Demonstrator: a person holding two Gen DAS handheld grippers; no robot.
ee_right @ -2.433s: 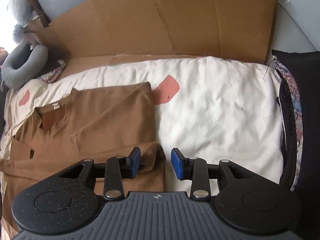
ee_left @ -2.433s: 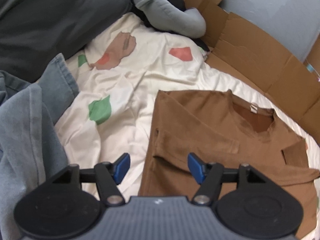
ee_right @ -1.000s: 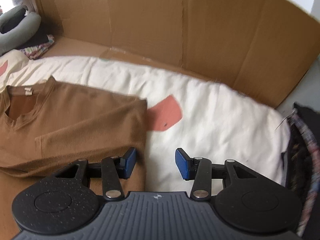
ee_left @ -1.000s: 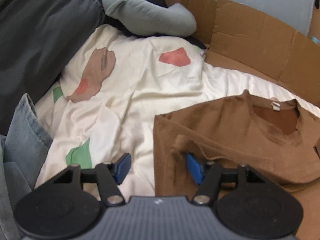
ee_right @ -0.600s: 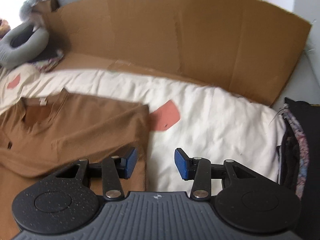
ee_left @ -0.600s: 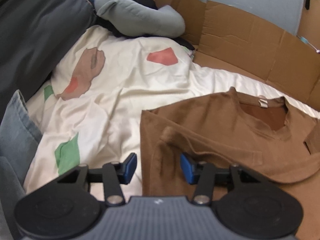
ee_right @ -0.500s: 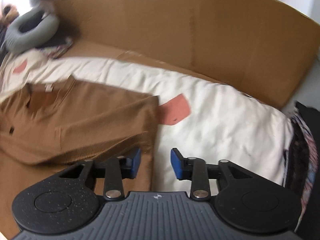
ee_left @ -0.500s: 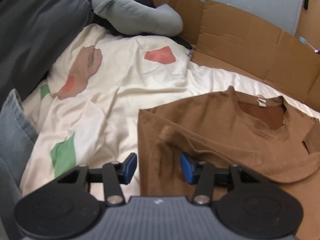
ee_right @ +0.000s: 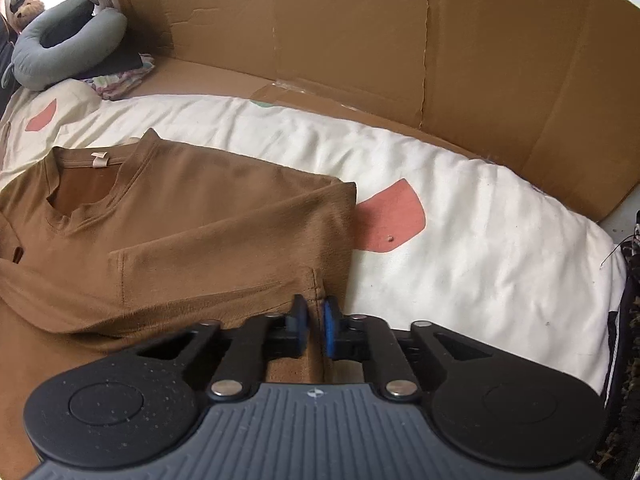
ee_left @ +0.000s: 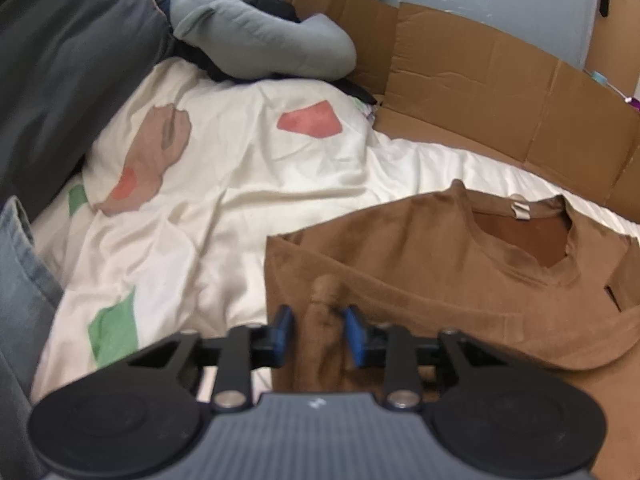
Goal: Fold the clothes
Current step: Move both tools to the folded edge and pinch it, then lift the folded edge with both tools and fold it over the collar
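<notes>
A brown long-sleeved shirt [ee_left: 440, 264] lies flat on a cream bedsheet [ee_left: 224, 200], neckline at the far side and sleeves folded across the front. My left gripper [ee_left: 316, 330] sits at the shirt's left side. Its jaws are closing, and the blue pads squeeze up a ridge of brown cloth. In the right wrist view the shirt [ee_right: 200, 216] spreads to the left. My right gripper [ee_right: 316, 326] is at its right edge, jaws closing almost together on a thin fold of that edge.
Flattened cardboard [ee_right: 400, 40] stands along the far side of the bed, also in the left view [ee_left: 480, 92]. A grey neck pillow [ee_left: 260, 40] and a dark cushion [ee_left: 60, 60] lie far left. Blue jeans [ee_left: 20, 280] sit at the left edge, dark patterned cloth [ee_right: 628, 320] at the right.
Both grippers stood open over the shirt's side edges; both jaws have now come in on the cloth. The left one bunched up a ridge of fabric, and the right one dipped slightly.
</notes>
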